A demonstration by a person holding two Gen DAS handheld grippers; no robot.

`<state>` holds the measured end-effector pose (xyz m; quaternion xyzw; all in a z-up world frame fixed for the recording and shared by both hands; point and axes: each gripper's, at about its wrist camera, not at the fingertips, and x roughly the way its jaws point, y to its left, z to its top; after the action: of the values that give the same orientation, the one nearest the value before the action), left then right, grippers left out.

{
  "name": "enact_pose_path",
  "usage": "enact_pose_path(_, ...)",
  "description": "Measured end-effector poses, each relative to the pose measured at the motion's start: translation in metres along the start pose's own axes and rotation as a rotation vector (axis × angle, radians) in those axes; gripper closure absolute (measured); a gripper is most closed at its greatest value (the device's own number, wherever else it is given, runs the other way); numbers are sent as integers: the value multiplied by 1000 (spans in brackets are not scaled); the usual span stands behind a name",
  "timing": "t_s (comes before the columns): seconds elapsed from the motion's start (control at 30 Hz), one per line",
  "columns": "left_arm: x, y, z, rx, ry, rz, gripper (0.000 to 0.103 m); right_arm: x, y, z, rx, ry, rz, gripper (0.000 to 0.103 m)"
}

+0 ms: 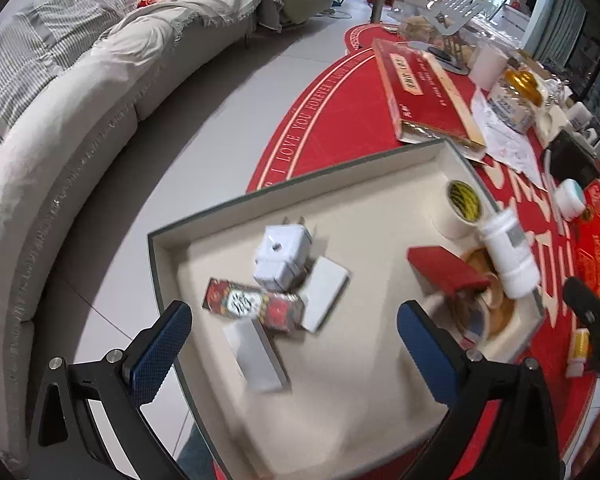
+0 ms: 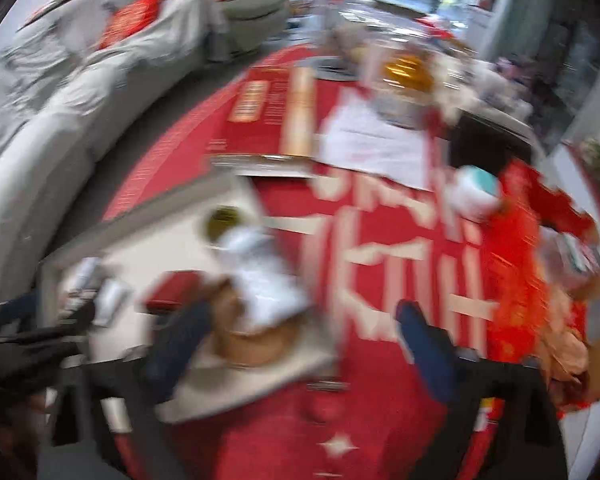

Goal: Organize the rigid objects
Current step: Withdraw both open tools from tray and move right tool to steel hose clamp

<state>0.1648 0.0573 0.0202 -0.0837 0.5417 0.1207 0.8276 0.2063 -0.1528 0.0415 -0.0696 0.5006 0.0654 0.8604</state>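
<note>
Nearest us, our left gripper [image 1: 294, 330] has its fingers spread wide with nothing held; a patterned red box [image 1: 256, 306] lies between them but untouched. That small box lies flat in the tray [image 1: 204, 216], its long axis running left to right and tilted slightly down to the right. A silver flat block [image 1: 258, 360] sits just below it, pointing toward us, and a white flat pack [image 1: 325, 294] touches its right end. Just beyond stands a white plug adapter [image 1: 282, 258], prongs pointing away.

Our right gripper [image 2: 300, 344] also has its fingers wide apart and empty, over the tray's near corner and the red counter [image 2: 380, 420]; this view is badly blurred. Farther right in the tray, a red case [image 1: 444, 270] leans on a tan round dish [image 1: 496, 308], and a white bottle [image 1: 508, 252] lies tipped across the tray's right wall. A roll of tape [image 1: 460, 208] stands behind it. Beyond the tray lies a long red box [image 1: 424, 92], lengthwise away from us.
</note>
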Motion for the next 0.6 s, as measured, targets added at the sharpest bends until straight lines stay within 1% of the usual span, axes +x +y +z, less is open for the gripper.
enact_pose_path(0.07,-7,-4,-6,9,-4,-11,0,11,-27,-7,49,16,-53,0)
enact_pose_path(0.13,-14,-9,-13,36,-5,-16,0,27,-53,-7,106,38,-83,0)
enact_pose_path(0.23,-20,-18,-23,77,-1,-7,0,44,-80,-13,180,76,-77,0)
enact_pose_path(0.4,-25,-28,-35,121,11,-5,0,66,-99,-21,245,144,-64,0)
enact_pose_path(0.5,-27,-31,-39,140,18,1,0,71,-107,-35,336,188,-32,0)
enact_pose_path(0.6,-28,-32,-43,151,20,9,0,63,-109,-50,408,183,-39,0)
